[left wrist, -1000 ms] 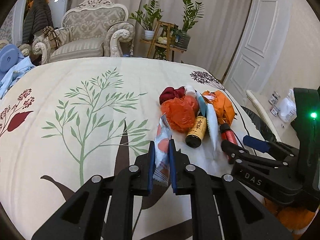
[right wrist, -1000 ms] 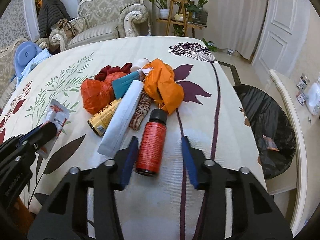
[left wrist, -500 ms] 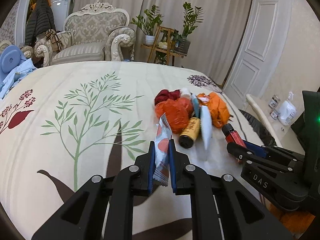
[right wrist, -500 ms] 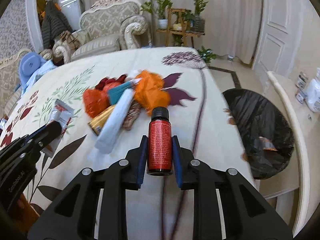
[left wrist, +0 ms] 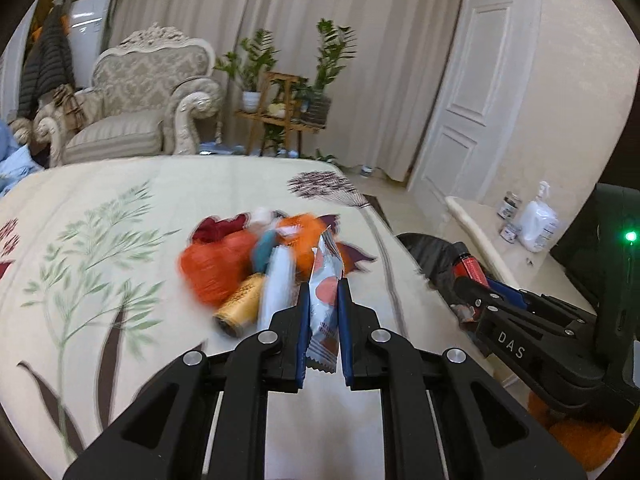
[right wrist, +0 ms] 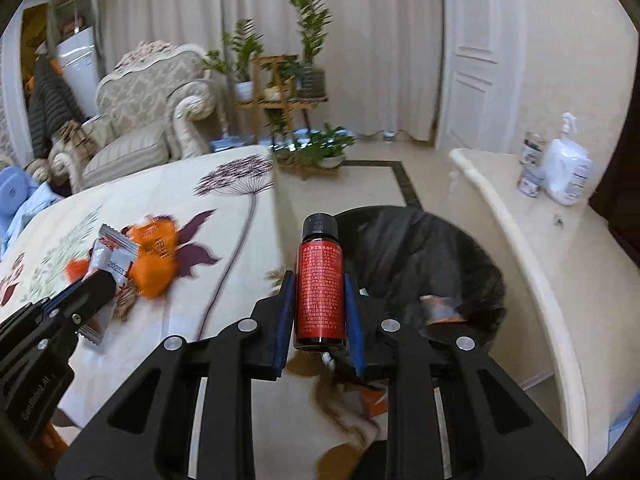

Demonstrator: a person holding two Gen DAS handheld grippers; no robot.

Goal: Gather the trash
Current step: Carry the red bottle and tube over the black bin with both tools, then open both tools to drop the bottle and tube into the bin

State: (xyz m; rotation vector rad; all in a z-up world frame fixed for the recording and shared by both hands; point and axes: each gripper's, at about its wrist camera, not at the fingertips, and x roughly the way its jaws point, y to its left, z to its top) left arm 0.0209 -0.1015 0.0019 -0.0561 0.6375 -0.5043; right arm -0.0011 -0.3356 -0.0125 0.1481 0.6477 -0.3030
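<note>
My left gripper (left wrist: 323, 292) is shut on a white and red snack wrapper (left wrist: 325, 300), held upright above the bed. My right gripper (right wrist: 318, 280) is shut on a small red bottle with a black cap (right wrist: 320, 284), held near the rim of a bin lined with a black bag (right wrist: 420, 256). In the left wrist view the right gripper (left wrist: 476, 284) and the red bottle (left wrist: 470, 266) hang over the black bag (left wrist: 432, 256). In the right wrist view the left gripper (right wrist: 100, 280) with the wrapper (right wrist: 110, 258) shows at the left.
A pile of trash lies on the floral bedspread (left wrist: 100, 248): an orange bag (left wrist: 212, 268), a brown bottle (left wrist: 240, 308), a white tube (left wrist: 276, 280), dark red cloth (left wrist: 218, 228). A cream counter (right wrist: 520, 232) with a spray bottle (right wrist: 568, 172) stands right of the bin.
The right gripper closed on the red bottle, lifted it off the bed and carried it right to the bin. The left gripper moved right with the wrapper, past the trash pile.
</note>
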